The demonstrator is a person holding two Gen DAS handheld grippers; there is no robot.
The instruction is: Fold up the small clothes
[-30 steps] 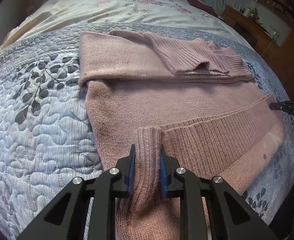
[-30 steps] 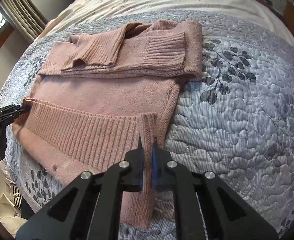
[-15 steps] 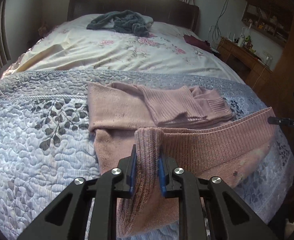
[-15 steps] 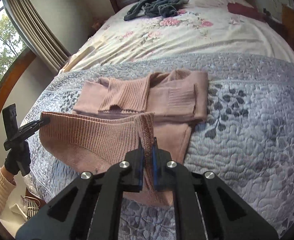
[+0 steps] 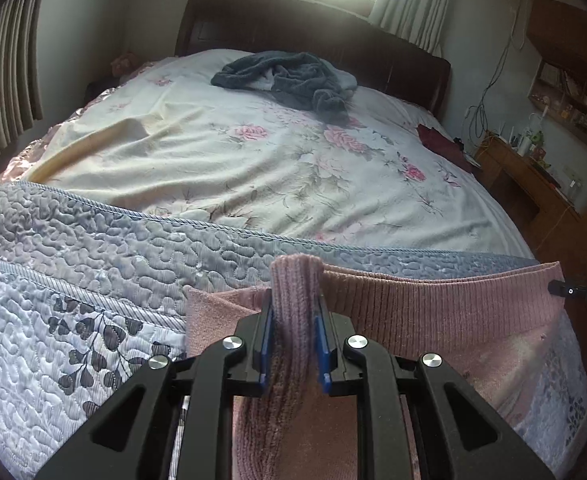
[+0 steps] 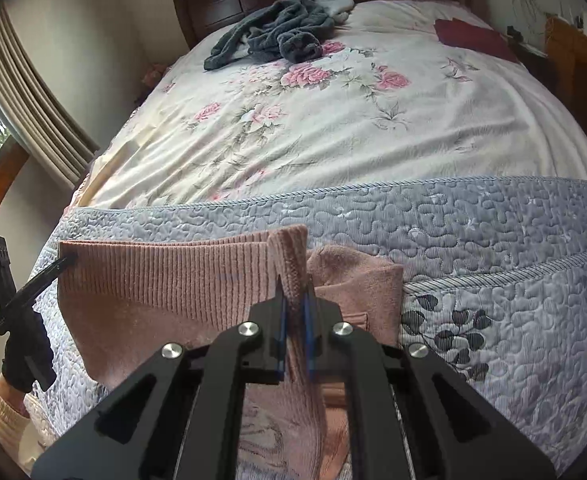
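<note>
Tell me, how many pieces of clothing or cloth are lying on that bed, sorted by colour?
Pink: 1, the pink sweater, held at its ribbed hem by both grippers.
Dark grey: 1, the crumpled grey garment near the headboard.
Dark red: 1, the red cloth at the bed's edge.
Total: 3

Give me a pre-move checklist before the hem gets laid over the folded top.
1. Left gripper clamped on the sweater hem: ok.
2. Right gripper clamped on the hem: ok.
3. Hem raised level between both grips: ok.
4. Sleeves tucked on the folded top: cannot tell, hidden behind the hem.
5. Quilt beyond the sweater free of other items: ok.
6. Grey clothes far from the fold: ok.
</note>
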